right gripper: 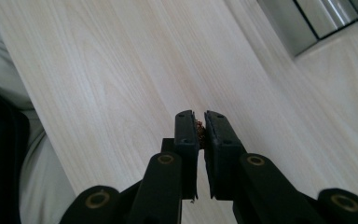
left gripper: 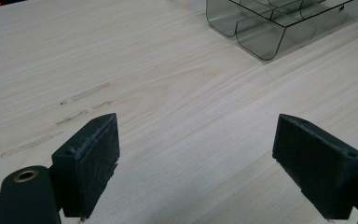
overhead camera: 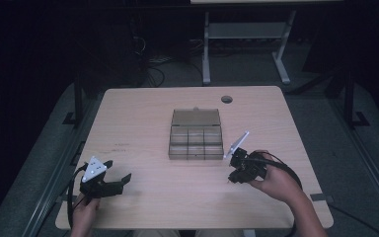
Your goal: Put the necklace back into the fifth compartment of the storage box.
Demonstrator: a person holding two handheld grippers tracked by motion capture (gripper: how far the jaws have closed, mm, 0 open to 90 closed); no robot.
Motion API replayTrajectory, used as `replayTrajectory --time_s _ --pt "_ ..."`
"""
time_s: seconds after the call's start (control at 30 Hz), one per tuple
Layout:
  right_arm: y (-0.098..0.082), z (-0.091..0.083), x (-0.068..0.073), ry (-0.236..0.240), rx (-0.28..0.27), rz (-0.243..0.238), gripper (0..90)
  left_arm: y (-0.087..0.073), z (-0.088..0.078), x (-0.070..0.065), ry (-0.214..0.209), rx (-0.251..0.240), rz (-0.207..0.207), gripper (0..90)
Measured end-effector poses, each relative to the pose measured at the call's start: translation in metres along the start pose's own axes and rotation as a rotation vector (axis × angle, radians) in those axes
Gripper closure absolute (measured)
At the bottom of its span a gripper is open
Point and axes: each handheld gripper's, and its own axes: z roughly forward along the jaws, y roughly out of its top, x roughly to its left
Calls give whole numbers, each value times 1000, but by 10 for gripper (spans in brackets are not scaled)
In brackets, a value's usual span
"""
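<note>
A smoky clear plastic compartment box (overhead camera: pixel 196 143) lies in the middle of the light wood table (overhead camera: pixel 143 113), its lid (overhead camera: pixel 196 117) folded back. My left gripper (overhead camera: pixel 117 174) rests near the table's front left corner, open, with bare wood between its jaws (left gripper: pixel 196 158); the box (left gripper: pixel 279 23) sits ahead of it to the right. My right gripper (overhead camera: pixel 232 177) is held over the table just right of the box's front corner. Its jaws are shut (right gripper: pixel 201 126) on a tiny reddish-brown thing (right gripper: pixel 199 129) whose kind I cannot make out. One corner of the box (right gripper: pixel 307 18) shows at the upper right.
A round cable hole (overhead camera: pixel 226 99) is near the table's far edge. Behind the table are a white table frame (overhead camera: pixel 246 34) and cables on the dark floor. The table's front edge and the person's lap (right gripper: pixel 9 140) lie close by the right gripper.
</note>
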Motion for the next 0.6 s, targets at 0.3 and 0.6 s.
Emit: replayTrajectory --time_s 0.3,0.6 --pt "15 -6 -4 3 -32 -20 833 1 0 -1 3 4 9 143" --pt "27 -3 -9 -7 -10 -28 833 1 1 -2 0 4 20 143"
